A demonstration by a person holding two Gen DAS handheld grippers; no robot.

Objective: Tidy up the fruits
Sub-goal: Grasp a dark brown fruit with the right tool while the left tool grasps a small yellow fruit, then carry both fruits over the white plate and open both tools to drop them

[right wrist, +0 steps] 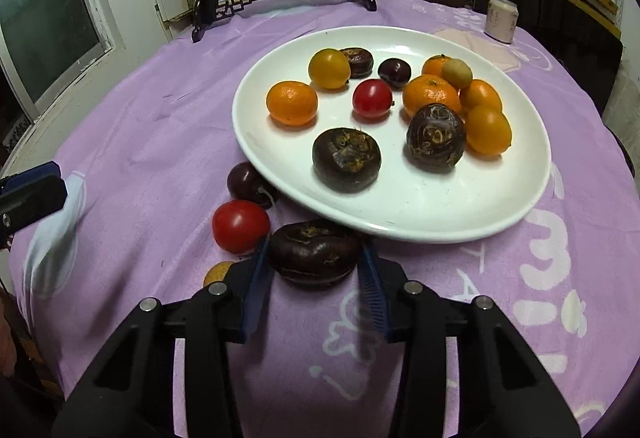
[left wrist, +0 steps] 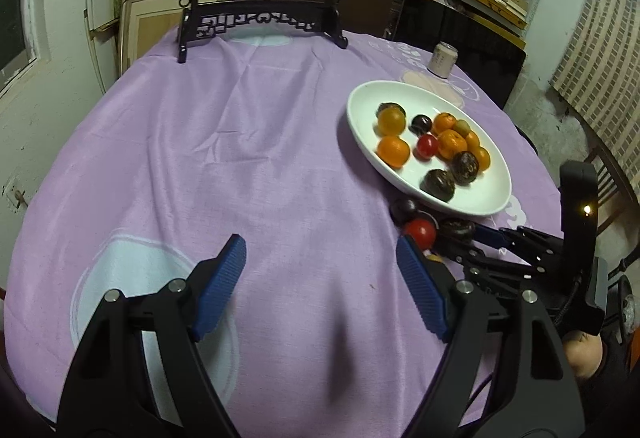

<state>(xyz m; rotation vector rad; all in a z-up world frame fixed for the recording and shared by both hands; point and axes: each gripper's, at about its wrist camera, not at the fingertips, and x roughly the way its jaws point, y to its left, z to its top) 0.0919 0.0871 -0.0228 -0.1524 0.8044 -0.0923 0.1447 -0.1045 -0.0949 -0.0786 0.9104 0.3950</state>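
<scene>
On the round table under a lilac cloth [right wrist: 152, 142], a white oval plate [right wrist: 400, 214] holds small oranges, dark brown water chestnuts, a red cherry tomato and a dark plum. White printed characters on the cloth and the writing on a pale can [right wrist: 500, 20] at the far right are too blurred to read. The right gripper [right wrist: 316, 258] has its blue pads against a dark brown water chestnut [right wrist: 314, 252] lying just beside the plate's near rim. A red tomato [right wrist: 240, 226] and a dark plum [right wrist: 246, 182] sit to its left. The left gripper [left wrist: 320, 258] hangs open over bare cloth, with wide free room left of the plate.
</scene>
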